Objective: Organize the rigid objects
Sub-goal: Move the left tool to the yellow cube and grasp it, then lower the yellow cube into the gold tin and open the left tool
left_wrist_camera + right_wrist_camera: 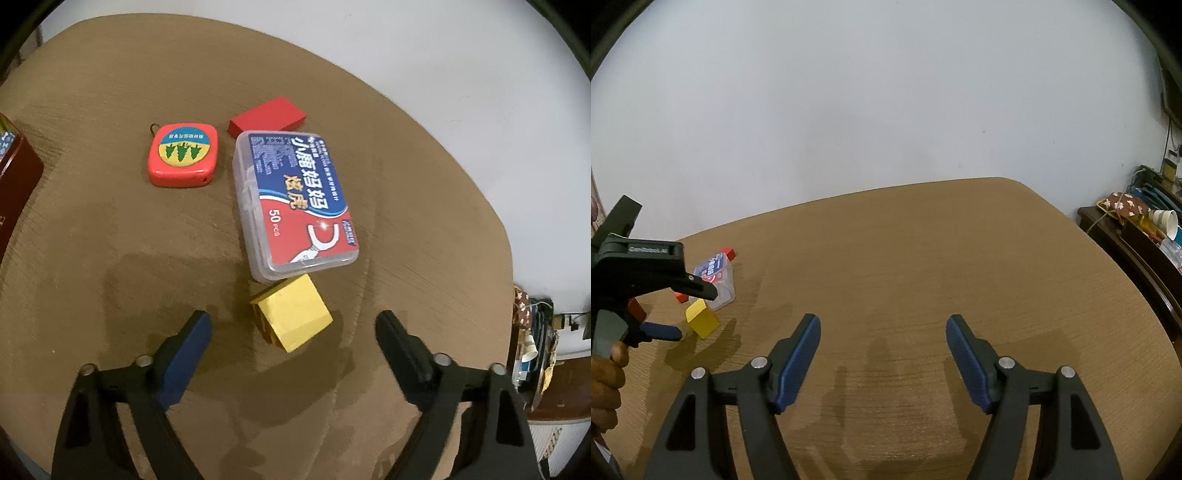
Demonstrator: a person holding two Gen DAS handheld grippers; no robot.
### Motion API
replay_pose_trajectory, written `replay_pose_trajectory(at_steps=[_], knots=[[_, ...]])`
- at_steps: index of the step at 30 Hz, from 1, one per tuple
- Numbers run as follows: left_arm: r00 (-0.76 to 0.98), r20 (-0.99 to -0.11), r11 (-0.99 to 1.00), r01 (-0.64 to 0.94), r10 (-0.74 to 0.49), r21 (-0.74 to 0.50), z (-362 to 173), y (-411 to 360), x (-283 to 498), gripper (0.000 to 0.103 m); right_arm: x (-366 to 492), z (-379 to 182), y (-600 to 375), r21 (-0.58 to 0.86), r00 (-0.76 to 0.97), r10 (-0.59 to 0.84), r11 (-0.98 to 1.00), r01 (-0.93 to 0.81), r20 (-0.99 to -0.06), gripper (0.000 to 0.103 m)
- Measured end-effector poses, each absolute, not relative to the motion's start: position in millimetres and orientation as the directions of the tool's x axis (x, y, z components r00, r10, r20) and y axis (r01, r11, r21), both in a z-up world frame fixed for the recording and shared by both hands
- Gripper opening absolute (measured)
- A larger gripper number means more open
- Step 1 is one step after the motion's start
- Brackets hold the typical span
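a brown bench point(923, 258) is set against a white wall point(849, 110); both the left claw point(293, 323) and right claw point(882, 325) are held apart, empty.

A yellow block point(291, 317) sits tilted on the tabletop point(110, 240), just below a clear floss-pick box point(293, 201) lying flat. A red block point(267, 117) lies behind it, a red tape measure point(183, 155) beside it.
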State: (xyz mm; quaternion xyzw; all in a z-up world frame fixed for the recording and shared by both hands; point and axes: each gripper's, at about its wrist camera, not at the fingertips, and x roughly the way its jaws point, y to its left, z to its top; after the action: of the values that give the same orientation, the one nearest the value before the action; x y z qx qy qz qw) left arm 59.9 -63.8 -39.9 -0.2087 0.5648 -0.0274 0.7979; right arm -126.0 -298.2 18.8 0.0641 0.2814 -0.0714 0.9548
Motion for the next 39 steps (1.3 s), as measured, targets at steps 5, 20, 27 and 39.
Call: replay_pose_trajectory(at_steps=[5,20,27,39], knots=[[0.353,-0.901,0.923,-0.194,-0.250,-0.332,-41.4,-67.4,60.0,0.050,-126.2,19.8,-299.5,0.090,0.835,-0.094,0.981,0.169,-0.542,0.073],[0.473,-0.852,0.970,0.022,-0.225,-0.244,-7.2,-37.9,-31.6,0.027,-122.2,19.6,-302.4,0.106,0.831,-0.088,0.979,0.174,-0.549,0.073],[0.528,-0.834,0.979,-0.024,-0.158,-0.201,33.6,66.0,-80.2,0.027,-114.5,16.7,-301.5,0.096,0.811,-0.095,0.978,0.183,-0.578,0.073],[0.475,-0.879,0.979,-0.158,-0.039,-0.128,10.3,201.3,-37.4,0.027,-104.5,7.4,-298.7,0.061,0.767,-0.123,0.977,0.206,-0.630,0.073]])
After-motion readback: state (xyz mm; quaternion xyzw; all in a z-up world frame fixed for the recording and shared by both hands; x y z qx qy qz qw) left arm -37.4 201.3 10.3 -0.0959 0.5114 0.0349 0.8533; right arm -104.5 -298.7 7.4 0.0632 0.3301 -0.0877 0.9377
